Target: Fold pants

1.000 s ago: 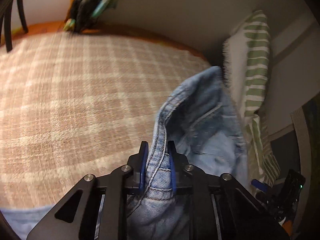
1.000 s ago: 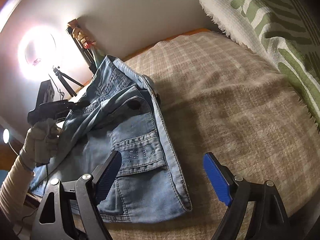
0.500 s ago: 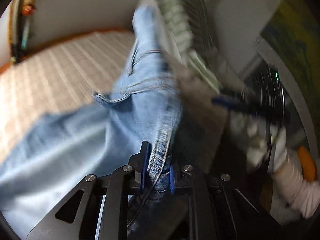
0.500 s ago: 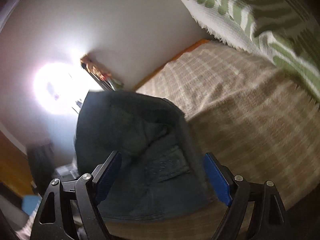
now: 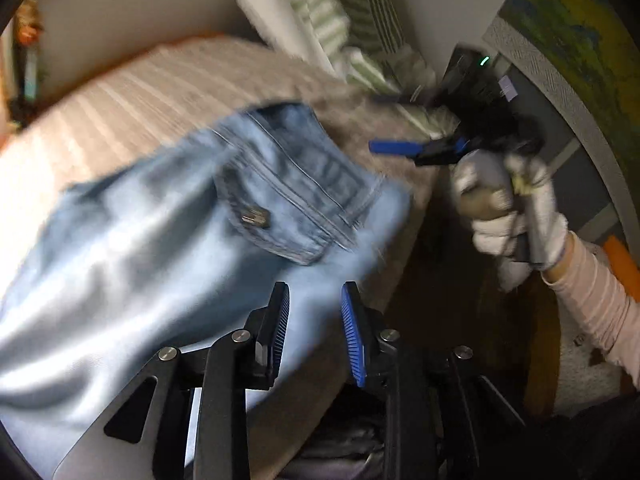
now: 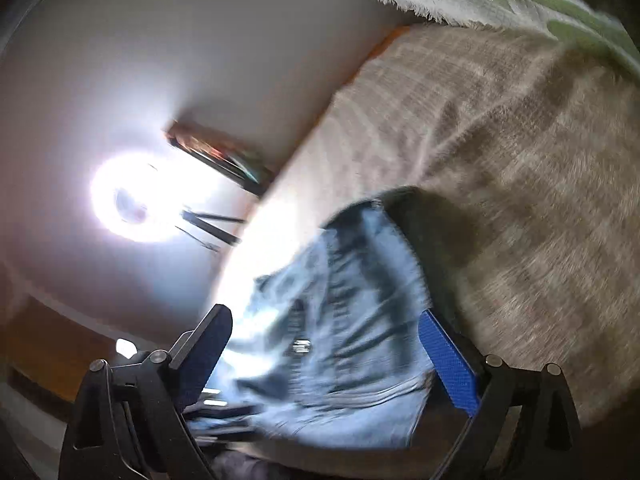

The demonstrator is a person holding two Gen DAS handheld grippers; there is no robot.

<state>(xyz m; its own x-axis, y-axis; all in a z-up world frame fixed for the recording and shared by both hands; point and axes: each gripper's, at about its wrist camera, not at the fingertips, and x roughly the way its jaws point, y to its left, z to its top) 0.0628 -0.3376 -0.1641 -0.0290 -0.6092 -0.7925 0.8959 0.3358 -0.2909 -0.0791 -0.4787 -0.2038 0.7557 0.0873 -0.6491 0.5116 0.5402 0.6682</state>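
Releasing denim: both claws off the pants

Pants (image 5: 168, 232) lie on the plaid bedspread (image 5: 160, 76), waist end toward the striped pillow (image 5: 320, 20), legs trailing away from it toward the near bed edge. Long axis: roughly pillow to bed edge, though blur makes that a loose read. Waistband, belt loops and metal button (image 5: 254, 216) face up.

Left gripper (image 5: 314, 324): jaws opening, pads clear of the cloth, denim only behind the gap, nothing gripped. Right gripper (image 6: 332, 352): jaws opening wide, hovering over the waist end, nothing clenched. In the left view, it sits on the pillow side of the pants, held by a gloved hand (image 5: 508, 216).

Handling guess: denim is soft but heavy for cloth, drapes, not slippery, not fragile. Waistband is the stiffest part, with thick seams; best grab there or on a leg hem.
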